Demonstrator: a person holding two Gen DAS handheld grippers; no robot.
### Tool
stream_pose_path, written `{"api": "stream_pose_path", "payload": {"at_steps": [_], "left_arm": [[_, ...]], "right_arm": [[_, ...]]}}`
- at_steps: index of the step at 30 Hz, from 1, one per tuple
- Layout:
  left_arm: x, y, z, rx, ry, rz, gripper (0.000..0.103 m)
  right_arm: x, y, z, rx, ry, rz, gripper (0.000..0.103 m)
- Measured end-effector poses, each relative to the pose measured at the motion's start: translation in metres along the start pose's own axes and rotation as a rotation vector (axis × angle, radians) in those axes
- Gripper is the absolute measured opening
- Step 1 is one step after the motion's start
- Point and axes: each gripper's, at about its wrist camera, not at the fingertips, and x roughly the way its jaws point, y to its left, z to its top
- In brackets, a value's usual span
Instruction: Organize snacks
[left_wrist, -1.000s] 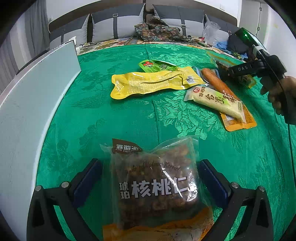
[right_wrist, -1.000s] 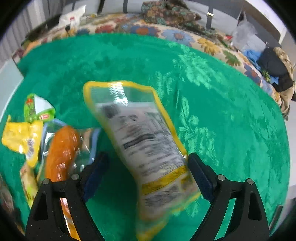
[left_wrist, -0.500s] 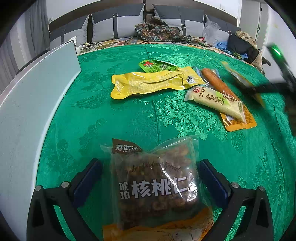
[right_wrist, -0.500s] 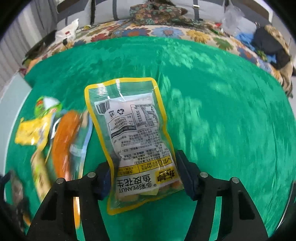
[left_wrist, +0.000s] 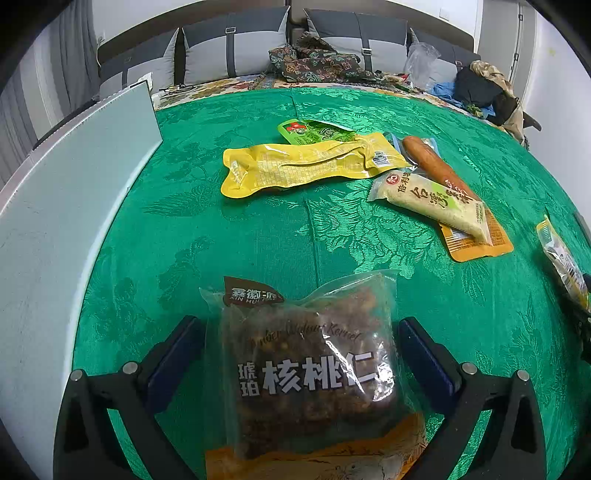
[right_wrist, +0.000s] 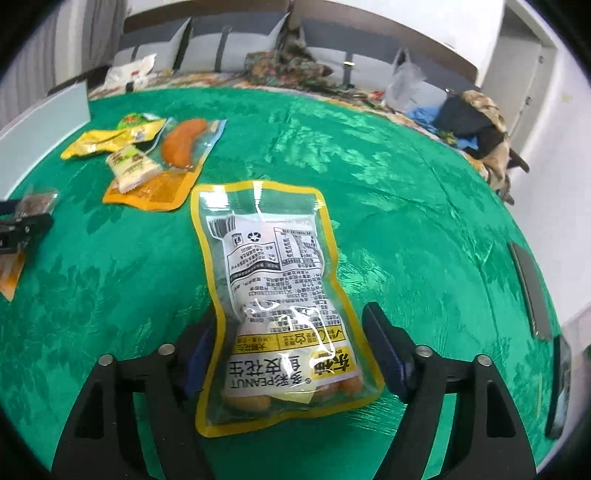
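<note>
The peanut packet (right_wrist: 280, 295) is a flat pouch with a yellow border and a clear window; its back faces up, showing a white label with a barcode, a recycling mark and dense black print, and tan peanuts show through at the near end. It lies on the green cloth (right_wrist: 406, 184), on the near side of the sausage pack (right_wrist: 173, 166) and apart from it, between the fingers of the right gripper (right_wrist: 291, 354). That gripper's jaws have just been opening; a gap shows at the right pad, while the left pad is partly hidden by the packet's edge, so I cannot tell whether it touches there.

The walnut packet (left_wrist: 310, 369) is a clear bag of dark brown candied kernels, with white lettering across the front and an orange base. It sits well to the near side of the sausage pack (left_wrist: 443, 177), between the spread fingers of the left gripper (left_wrist: 299, 354); neither pad touches it.

Just beside the sausage pack lie a cream bar wrapper (left_wrist: 432, 199), a long yellow pouch (left_wrist: 306, 166) and a small green sachet (left_wrist: 314, 131).
</note>
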Motion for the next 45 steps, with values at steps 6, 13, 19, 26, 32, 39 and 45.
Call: {"api": "stream_pose_path", "payload": {"at_steps": [6,13,19,26,32,39,45], "left_arm": [[0.000,0.000,0.000,0.000,0.000,0.000,0.103],[0.000,0.000,0.000,0.000,0.000,0.001,0.103],[0.000,0.000,0.000,0.000,0.000,0.001,0.103],[0.000,0.000,0.000,0.000,0.000,0.001,0.103],[0.000,0.000,0.000,0.000,0.000,0.001,0.103],[0.000,-0.001,0.000,-0.001,0.000,0.002,0.103],[0.000,0.000,0.000,-0.001,0.000,0.002,0.103]], "right_arm": [[0.011,-0.029,0.001,0.141,0.036,0.146,0.089],[0.009,-0.020,-0.003,0.119,0.041,0.129,0.090],[0.009,-0.020,-0.003,0.120,0.040,0.129,0.090],[0.009,-0.020,-0.003,0.119,0.040,0.129,0.090],[0.009,-0.020,-0.003,0.119,0.040,0.129,0.090],[0.009,-0.020,-0.003,0.119,0.040,0.129,0.090],[0.009,-0.020,-0.003,0.119,0.040,0.129,0.090]]}}
